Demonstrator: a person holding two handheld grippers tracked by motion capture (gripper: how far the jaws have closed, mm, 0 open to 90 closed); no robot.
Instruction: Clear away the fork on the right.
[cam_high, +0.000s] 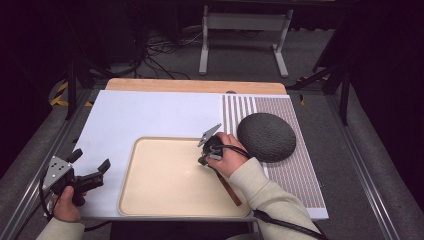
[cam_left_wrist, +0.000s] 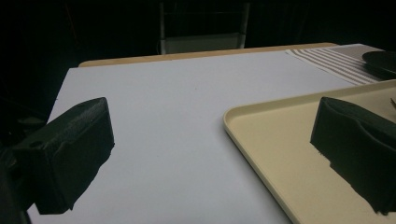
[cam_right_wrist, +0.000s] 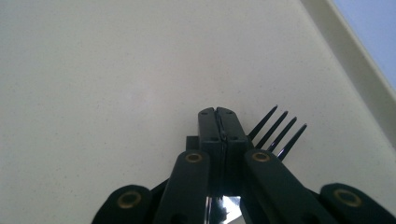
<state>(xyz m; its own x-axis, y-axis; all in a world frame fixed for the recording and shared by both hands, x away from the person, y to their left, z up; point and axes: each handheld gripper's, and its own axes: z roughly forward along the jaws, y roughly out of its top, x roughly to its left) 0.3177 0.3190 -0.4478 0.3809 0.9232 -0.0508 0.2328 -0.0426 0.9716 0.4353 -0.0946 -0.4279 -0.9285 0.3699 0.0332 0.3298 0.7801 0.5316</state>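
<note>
Right gripper (cam_high: 202, 159) is over the right half of the cream tray (cam_high: 150, 200), tilted down toward the tray floor. In the right gripper view its two black jaws stand pressed flat together. A black fork (cam_right_wrist: 276, 131) lies just beside and under them — four tines fan out to one side of the jaw tips, close above the tray surface. Whether the closed jaws actually pinch the fork's neck cannot be told; the contact point is hidden beneath the jaw links. In the high view a brown handle (cam_high: 229, 190) runs from under the right hand toward the tray's near right corner.

Left gripper (cam_high: 90, 161) is held at the table's near left edge, over the white mat (cam_high: 150, 112), just outside the tray's left rim. Its jaws stand wide apart — nothing between them.

A dark grey dome-shaped object (cam_high: 266, 137) rests on the striped mat (cam_high: 295, 170), right of the tray.
</note>
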